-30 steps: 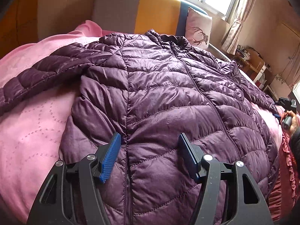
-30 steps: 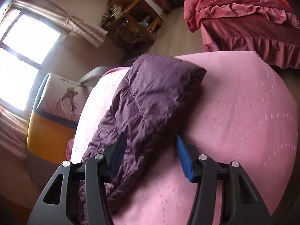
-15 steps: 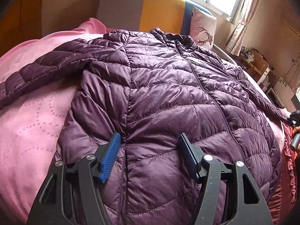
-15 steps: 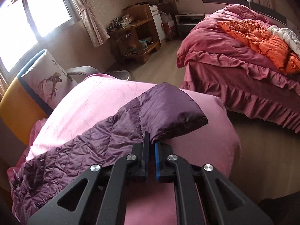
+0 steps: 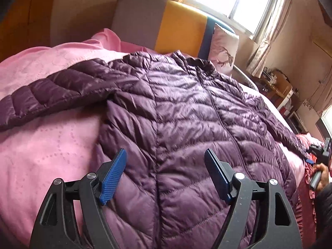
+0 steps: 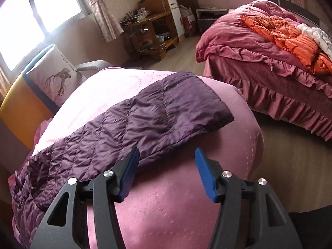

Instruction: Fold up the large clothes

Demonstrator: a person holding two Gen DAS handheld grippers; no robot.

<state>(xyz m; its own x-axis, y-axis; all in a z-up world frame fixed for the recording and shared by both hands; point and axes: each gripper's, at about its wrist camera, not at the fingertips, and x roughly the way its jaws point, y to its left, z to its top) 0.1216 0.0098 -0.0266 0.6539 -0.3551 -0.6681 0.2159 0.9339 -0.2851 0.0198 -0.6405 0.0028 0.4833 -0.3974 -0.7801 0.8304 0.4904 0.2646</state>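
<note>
A purple quilted puffer jacket [image 5: 186,128] lies front-up and zipped on a pink quilted bedspread [image 5: 47,141], collar towards the headboard, both sleeves spread out. My left gripper [image 5: 166,164] is open and empty, just above the jacket's lower hem area. In the right wrist view one sleeve [image 6: 145,120] lies flat across the pink bedspread [image 6: 166,207], its cuff near the bed's edge. My right gripper [image 6: 166,166] is open and empty, just short of the sleeve's near edge. It also shows at the far right of the left wrist view [image 5: 317,155].
A grey, yellow and blue headboard [image 5: 166,29] and a deer-print pillow [image 5: 224,51] stand at the bed's far end. A second bed with a dark pink ruffled cover [image 6: 269,78] and an orange jacket [image 6: 290,39] stands beyond a strip of wooden floor. A wooden shelf [image 6: 153,31] stands by the window.
My right gripper was shut on the sleeve half a second ago; now it is open and the sleeve lies flat. The left gripper stayed open and shifted slightly over the jacket.
</note>
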